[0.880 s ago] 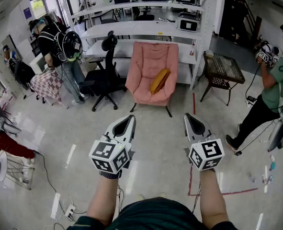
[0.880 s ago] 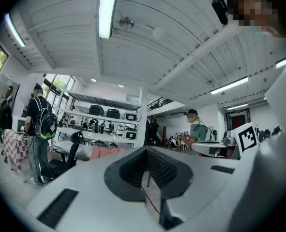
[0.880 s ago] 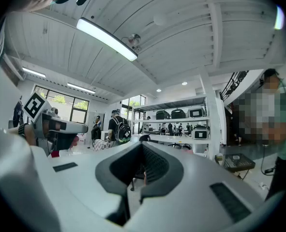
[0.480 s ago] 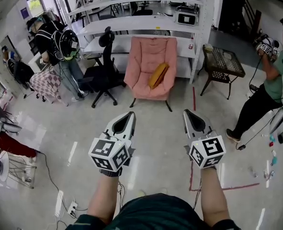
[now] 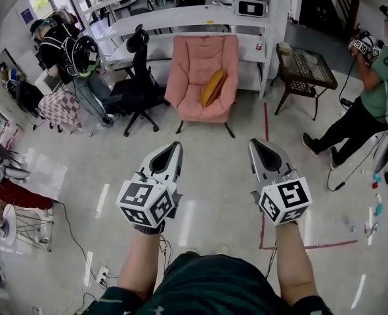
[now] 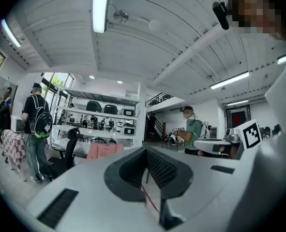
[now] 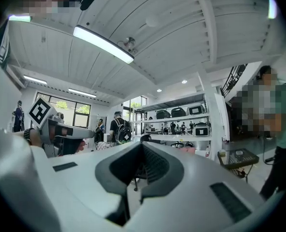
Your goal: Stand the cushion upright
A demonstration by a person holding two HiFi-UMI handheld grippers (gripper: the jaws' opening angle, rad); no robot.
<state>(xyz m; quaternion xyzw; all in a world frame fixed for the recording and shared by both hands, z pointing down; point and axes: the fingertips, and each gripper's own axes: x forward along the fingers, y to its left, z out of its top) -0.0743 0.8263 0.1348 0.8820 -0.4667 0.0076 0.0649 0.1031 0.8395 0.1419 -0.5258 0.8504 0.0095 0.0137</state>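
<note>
Leaning slanted on the seat of the pink armchair [image 5: 192,61], the yellow cushion [image 5: 213,87] is well apart from both grippers. The left gripper [image 5: 175,147] and the right gripper [image 5: 255,144] point level above the floor [image 5: 213,176], each with fingers pressed together, holding nothing.

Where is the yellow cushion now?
In the head view, the yellow cushion leans tilted in the pink armchair, upper centre, with a black office chair to its left and a dark side table to its right.
</note>
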